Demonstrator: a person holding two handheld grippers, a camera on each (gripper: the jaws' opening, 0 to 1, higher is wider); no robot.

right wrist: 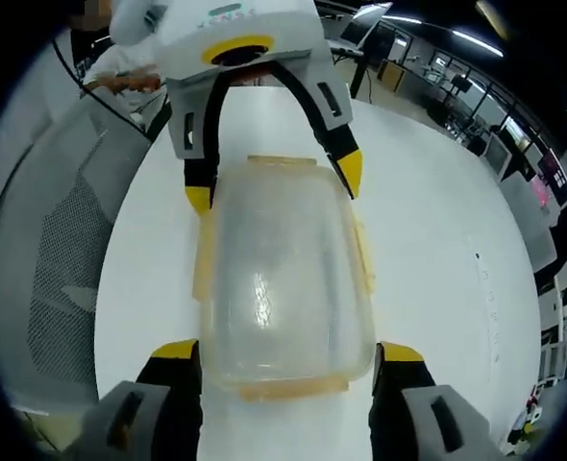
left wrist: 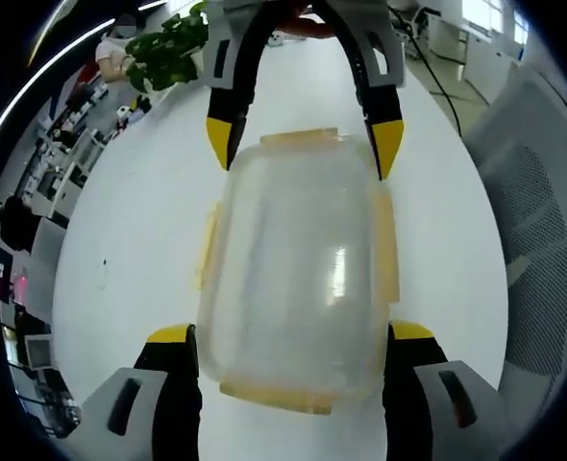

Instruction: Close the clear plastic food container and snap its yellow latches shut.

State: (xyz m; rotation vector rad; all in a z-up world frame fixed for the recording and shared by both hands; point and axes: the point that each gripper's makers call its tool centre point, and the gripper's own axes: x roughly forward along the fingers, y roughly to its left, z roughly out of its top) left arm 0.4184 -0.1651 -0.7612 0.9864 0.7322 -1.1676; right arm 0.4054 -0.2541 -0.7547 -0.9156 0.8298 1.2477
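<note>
Both wide apart, left gripper point(left wrist: 290, 338) and right gripper point(right wrist: 288, 353), around clear container point(left wrist: 298, 264) with yellow latches point(left wrist: 387, 252) on white table point(left wrist: 139, 221); no readable writing.

Both views look down closely at the container point(left wrist: 298, 269) point(right wrist: 282, 279) from opposite ends, facing each other

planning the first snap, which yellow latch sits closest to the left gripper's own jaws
The latch on the container's short end lies between the left gripper's jaws; the opposite-end one sits by the right gripper.
</note>
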